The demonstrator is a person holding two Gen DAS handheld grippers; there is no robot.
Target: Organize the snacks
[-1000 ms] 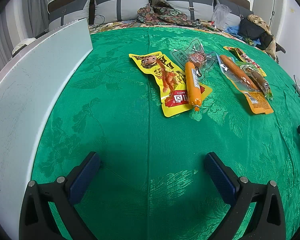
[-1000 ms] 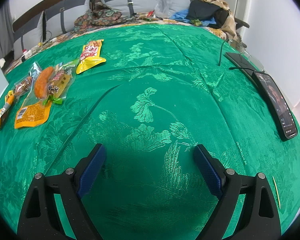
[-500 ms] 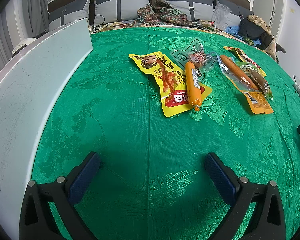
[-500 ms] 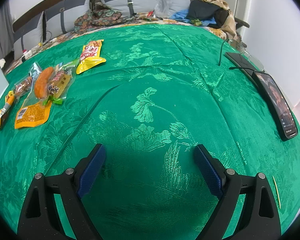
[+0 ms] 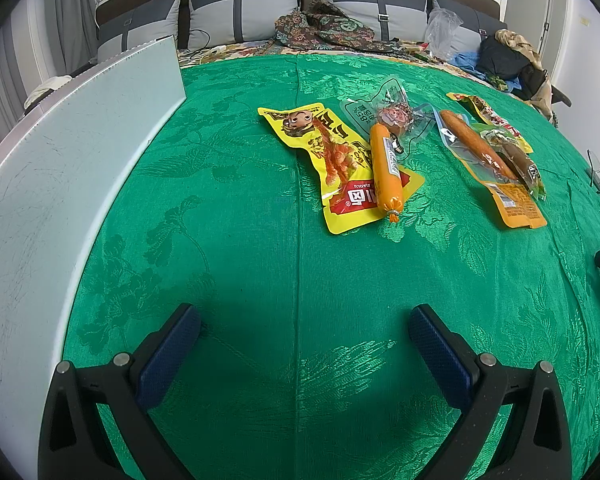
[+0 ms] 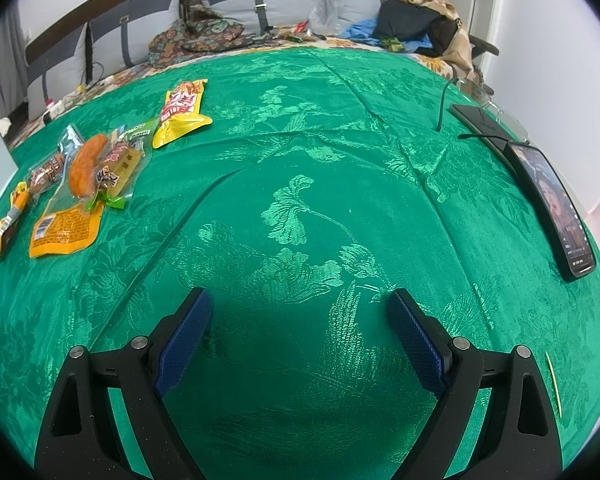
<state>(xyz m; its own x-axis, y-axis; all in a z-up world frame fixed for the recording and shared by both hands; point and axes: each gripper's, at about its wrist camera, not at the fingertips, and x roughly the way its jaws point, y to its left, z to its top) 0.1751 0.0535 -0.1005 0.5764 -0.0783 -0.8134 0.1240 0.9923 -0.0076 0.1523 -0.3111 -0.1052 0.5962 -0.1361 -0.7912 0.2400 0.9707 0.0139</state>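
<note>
Snack packs lie on a green patterned tablecloth (image 5: 236,248). In the left wrist view a yellow chicken-feet pack (image 5: 332,160) has an orange sausage stick (image 5: 386,168) on it, with a clear pack (image 5: 396,116) behind. To the right lie an orange sausage pack (image 5: 488,164), a green-edged pack (image 5: 520,160) and a yellow-red pack (image 5: 488,114). My left gripper (image 5: 300,320) is open and empty, well short of them. My right gripper (image 6: 298,304) is open and empty over bare cloth; the packs lie far left, including the yellow-red pack (image 6: 182,114) and the orange pack (image 6: 76,200).
A white board (image 5: 60,160) stands along the table's left edge. A phone (image 6: 552,204) and a dark tablet (image 6: 480,124) with a cable lie at the right edge. A toothpick (image 6: 553,382) lies near the front right. A bed with pillows and clothes is behind.
</note>
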